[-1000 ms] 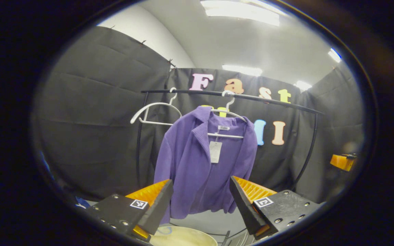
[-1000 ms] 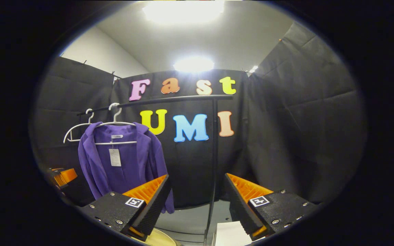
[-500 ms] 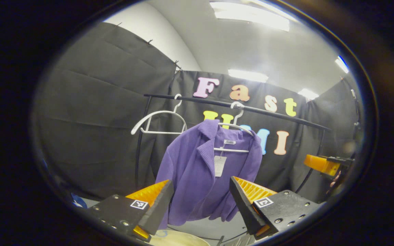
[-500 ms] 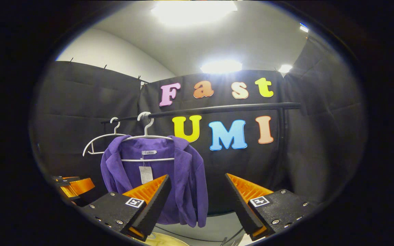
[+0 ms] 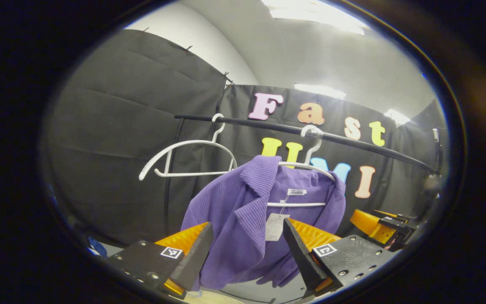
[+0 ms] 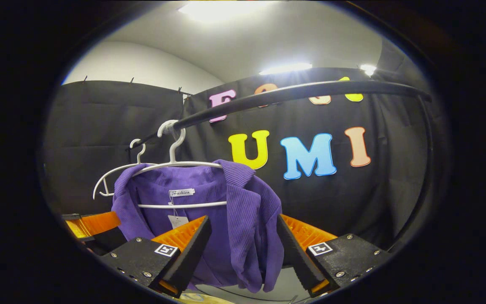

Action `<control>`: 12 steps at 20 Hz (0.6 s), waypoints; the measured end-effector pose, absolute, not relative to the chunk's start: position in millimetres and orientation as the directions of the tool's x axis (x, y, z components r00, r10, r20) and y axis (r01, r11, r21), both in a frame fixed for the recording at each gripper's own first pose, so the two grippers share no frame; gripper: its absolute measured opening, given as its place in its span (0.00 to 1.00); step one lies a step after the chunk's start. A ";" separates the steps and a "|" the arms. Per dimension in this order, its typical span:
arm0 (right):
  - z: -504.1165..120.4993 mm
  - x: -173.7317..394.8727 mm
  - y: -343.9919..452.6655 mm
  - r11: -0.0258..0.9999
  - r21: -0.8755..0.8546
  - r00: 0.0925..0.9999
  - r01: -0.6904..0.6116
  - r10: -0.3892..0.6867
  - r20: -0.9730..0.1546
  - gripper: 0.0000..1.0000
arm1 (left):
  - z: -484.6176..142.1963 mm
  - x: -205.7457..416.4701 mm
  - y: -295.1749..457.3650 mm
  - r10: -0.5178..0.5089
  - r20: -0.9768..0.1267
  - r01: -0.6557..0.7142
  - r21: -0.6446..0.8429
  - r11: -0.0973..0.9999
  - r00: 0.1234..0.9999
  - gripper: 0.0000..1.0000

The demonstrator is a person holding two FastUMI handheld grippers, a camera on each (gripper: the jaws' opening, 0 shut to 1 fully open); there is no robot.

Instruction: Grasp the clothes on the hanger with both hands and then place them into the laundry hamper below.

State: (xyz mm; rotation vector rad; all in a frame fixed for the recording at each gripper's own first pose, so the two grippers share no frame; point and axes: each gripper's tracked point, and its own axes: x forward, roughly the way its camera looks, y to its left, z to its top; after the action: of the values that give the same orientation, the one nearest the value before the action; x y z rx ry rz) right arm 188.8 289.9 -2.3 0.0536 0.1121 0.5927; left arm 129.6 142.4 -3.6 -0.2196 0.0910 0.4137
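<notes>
**A:** In the left gripper view, our left claw (image 5: 246, 249) stands wide open with nothing between its fingers. The purple jacket (image 5: 243, 228) hangs on its white hanger (image 5: 306, 166) from the black rail (image 5: 268, 125), just beyond the claw, and its left shoulder looks closest to us.

**B:** What worries us there?

**A:** The paper tag (image 5: 275, 227) dangles right in the gap. If we close now, we judge we could pinch the tag or only a thin fold, and the cloth would slip out. The empty hanger (image 5: 184, 158) sits to the left on the same rail; a wide swing might knock it.

**B:** And the right gripper view?

**A:** Our right claw (image 6: 243, 247) is also spread open and empty, aimed at the jacket's right front panel (image 6: 251, 228). The other claw (image 6: 93, 223) shows at the far left, beside the jacket's other edge.

**B:** So the risk here?

**A:** Pulling unevenly. If one side grips first and tugs, we think the collar could catch on the hanger, dragging it along the rail or off it. The hamper's pale rim (image 6: 192, 298) barely shows at the bottom, so we can't tell how well it sits under the jacket; a careless drop might miss.
</notes>
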 end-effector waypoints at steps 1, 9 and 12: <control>-5.9 197.1 295.6 0.823 0.092 0.817 -0.561 0.568 -0.095 0.96 | -4.3 138.9 144.5 0.400 -0.132 -0.419 -0.182 0.890 0.907 0.95; -29.7 244.3 333.4 0.790 0.201 0.788 -0.580 0.606 -0.107 0.95 | -15.9 180.4 173.1 0.517 -0.158 -0.534 -0.096 0.840 0.841 0.96; -32.1 253.3 345.0 0.775 0.224 0.776 -0.591 0.622 -0.106 0.95 | -24.7 189.9 177.6 0.540 -0.166 -0.552 -0.029 0.833 0.825 1.00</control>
State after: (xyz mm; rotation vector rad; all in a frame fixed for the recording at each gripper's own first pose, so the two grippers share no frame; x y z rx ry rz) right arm 253.3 345.0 -32.1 0.1828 0.1786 0.6600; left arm 189.9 177.6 -24.7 -0.0766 0.1534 0.5810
